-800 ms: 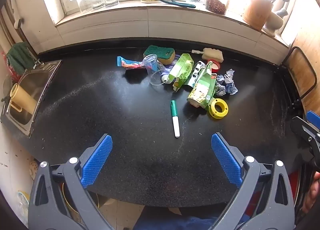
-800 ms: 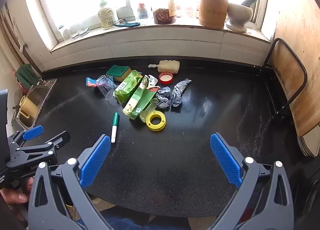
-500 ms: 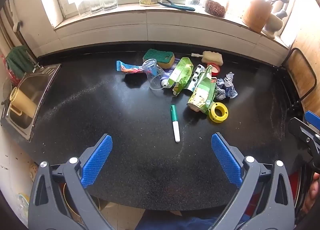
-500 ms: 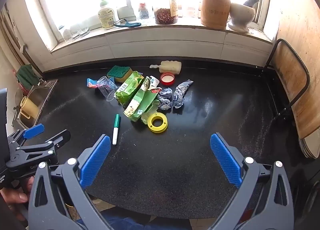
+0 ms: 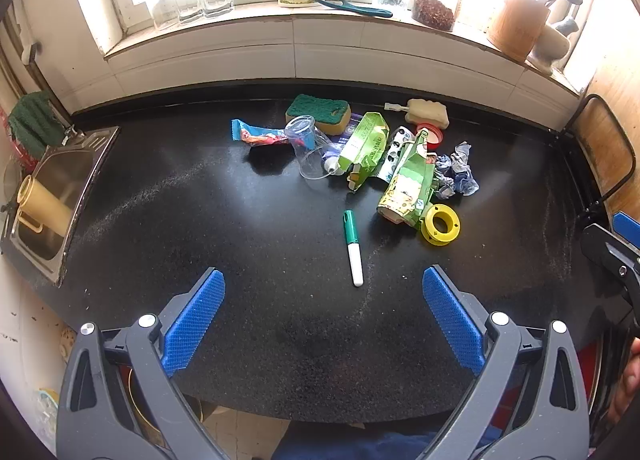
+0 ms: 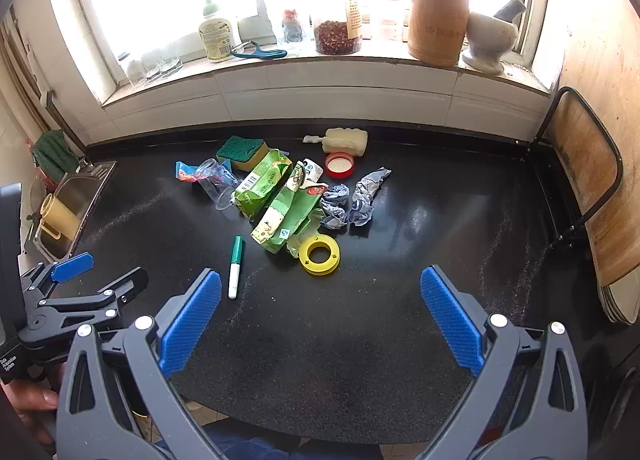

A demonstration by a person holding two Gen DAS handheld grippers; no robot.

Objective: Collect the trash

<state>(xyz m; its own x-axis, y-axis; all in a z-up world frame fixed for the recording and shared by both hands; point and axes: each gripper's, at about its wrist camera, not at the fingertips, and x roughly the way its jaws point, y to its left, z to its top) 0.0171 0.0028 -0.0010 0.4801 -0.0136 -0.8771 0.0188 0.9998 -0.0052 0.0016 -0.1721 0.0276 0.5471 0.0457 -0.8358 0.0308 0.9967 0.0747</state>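
A heap of trash lies mid-counter: two green cartons [image 5: 408, 183] [image 6: 290, 211], crumpled blue-white paper [image 5: 456, 173] [image 6: 352, 199], a clear plastic cup [image 5: 308, 151] [image 6: 216, 183], a candy wrapper [image 5: 258, 135] [image 6: 188, 171], a yellow tape spool [image 5: 440, 224] [image 6: 319, 254] and a red lid [image 6: 339, 164]. A green-capped marker [image 5: 353, 247] [image 6: 235, 266] lies nearer to me. My left gripper [image 5: 323, 312] and right gripper [image 6: 320, 312] both hover open over the counter's near edge, well short of the heap, with nothing between their blue pads.
A green-yellow sponge [image 5: 319, 112] and a pale sponge brush [image 6: 344, 141] lie behind the heap. A steel sink [image 5: 52, 195] holding a yellow cup sits at the left end. A chair [image 6: 588, 195] stands at right. Bottles, jars and a utensil holder [image 6: 438, 25] line the windowsill.
Both views have drawn slightly back and down, so the heap sits a little lower in each frame. The jaws stay wide and nothing on the counter has moved.
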